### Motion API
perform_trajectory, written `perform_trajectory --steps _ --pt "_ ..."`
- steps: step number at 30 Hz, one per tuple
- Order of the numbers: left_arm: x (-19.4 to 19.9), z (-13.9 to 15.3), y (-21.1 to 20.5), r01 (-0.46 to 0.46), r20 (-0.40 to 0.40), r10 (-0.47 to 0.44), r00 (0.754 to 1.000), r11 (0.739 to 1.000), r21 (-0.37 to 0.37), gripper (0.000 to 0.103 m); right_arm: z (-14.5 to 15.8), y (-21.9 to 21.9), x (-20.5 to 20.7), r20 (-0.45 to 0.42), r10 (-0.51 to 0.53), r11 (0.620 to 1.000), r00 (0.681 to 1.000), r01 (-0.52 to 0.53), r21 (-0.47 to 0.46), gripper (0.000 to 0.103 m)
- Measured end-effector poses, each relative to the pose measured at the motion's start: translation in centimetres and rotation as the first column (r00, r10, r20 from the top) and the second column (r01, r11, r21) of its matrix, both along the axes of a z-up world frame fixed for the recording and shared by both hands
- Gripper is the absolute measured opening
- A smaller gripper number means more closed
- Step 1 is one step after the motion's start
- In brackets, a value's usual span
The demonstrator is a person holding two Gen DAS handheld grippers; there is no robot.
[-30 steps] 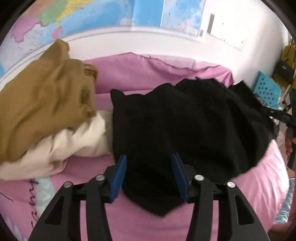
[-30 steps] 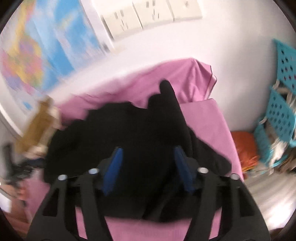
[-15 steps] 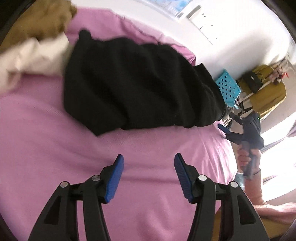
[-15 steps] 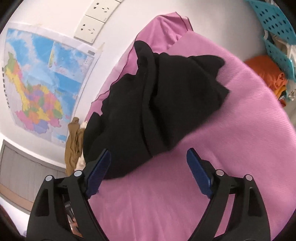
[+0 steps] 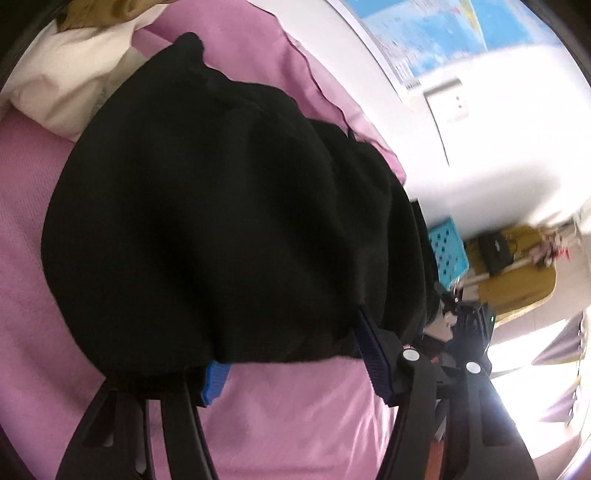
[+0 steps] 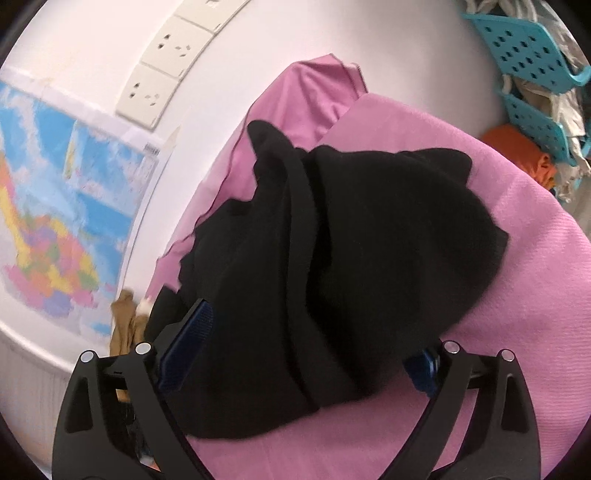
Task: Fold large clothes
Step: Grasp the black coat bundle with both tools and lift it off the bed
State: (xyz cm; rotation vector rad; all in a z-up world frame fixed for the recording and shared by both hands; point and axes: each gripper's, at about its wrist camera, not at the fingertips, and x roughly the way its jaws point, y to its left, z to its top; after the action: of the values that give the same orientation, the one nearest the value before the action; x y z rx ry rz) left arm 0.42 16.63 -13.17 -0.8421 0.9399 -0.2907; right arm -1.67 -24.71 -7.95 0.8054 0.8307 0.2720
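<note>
2 grippers: left gripper (image 5: 291, 354) w/ 2 blue pads, jaws apart; right gripper (image 6: 306, 362) w/ 2 blue pads, jaws wide.

1 black garment (image 5: 221, 221), bunched, near edge lying between both pairs of jaws.

1 pink sheet (image 5: 295, 417) under the jaws.

1 cream garment (image 5: 62, 85) + 1 tan garment (image 5: 107, 14), far ahead-left of left jaws.

1 map (image 6: 55, 221), ahead-left of right jaws.

3 wall sockets (image 6: 147, 96) in right view, ahead of jaws; 1 more plate in left view, can't tell if same.

2 teal baskets (image 6: 524, 44), ahead-right of right jaws. 1 orange cloth (image 6: 517, 151) beside them.
</note>
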Motion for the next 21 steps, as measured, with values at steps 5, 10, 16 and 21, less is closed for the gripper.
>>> perform_trajectory --steps 5,10,16,21 --pt "-0.3 0.4 0.6 -0.116 -0.003 0.116 0.993 0.993 -0.003 0.059 0.1 2.1 1.3 0.020 -0.041 0.999 0.999 0.041 -0.030 0.096" --pt "0.2 1.7 1.0 -0.156 0.076 0.152 0.986 0.986 0.052 0.059 -0.2 2.0 1.2 0.062 -0.013 1.000 0.998 0.013 0.001 0.096" --pt "1.9 0.5 1.7 -0.163 0.043 0.163 0.986 0.987 -0.013 0.063 0.0 3.1 1.8 0.067 0.029 0.998 0.997 -0.026 -0.049 0.099" --pt "3.6 0.9 0.8 -0.161 0.030 0.161 0.987 0.987 0.026 0.066 -0.1 4.1 2.8 0.083 0.032 0.993 0.996 -0.022 -0.116 0.092"
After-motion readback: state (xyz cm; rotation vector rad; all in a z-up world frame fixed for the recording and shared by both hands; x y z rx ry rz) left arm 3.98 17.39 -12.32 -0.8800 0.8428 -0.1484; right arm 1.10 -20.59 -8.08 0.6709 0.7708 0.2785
